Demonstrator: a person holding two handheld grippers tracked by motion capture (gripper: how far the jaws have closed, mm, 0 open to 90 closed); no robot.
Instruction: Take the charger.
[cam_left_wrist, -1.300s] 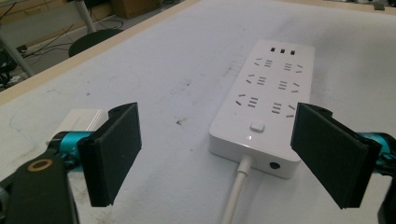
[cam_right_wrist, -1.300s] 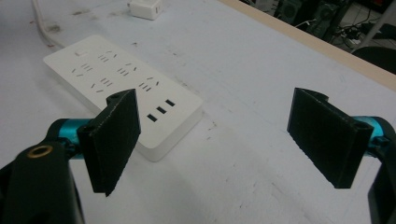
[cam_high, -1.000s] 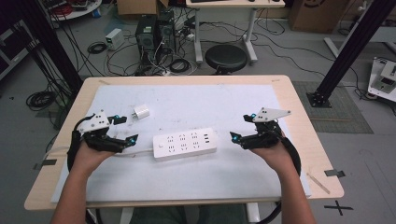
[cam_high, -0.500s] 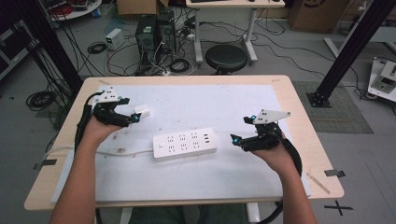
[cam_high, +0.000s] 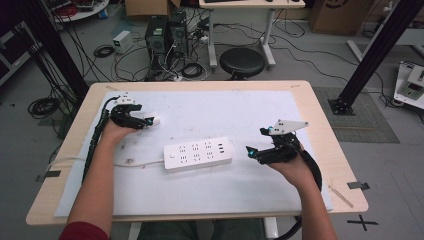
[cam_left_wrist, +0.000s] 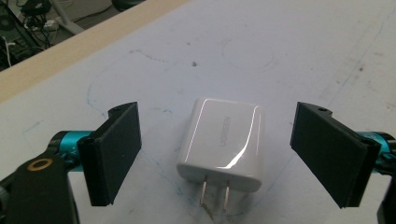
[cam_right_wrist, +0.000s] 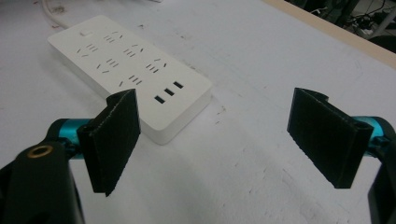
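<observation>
- At the far left of the worktop (cam_high: 300, 100), the left gripper (cam_left_wrist: 219, 154) has its jaws spread wide on either side of a white charger (cam_left_wrist: 223, 140), touching neither side.
- The charger lies flat on the white sheet, its two prongs pointing toward the camera on the gripper.
- Near the middle, a white power strip (cam_high: 199, 154) lies flat.
- Just right of the strip, the right gripper (cam_high: 255, 142) is wide open and holds nothing.

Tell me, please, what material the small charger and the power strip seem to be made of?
Charger: probably glossy white plastic, since light reflects on its face; its two prongs look metallic. Power strip: likely white plastic too, duller, without such reflections.
</observation>
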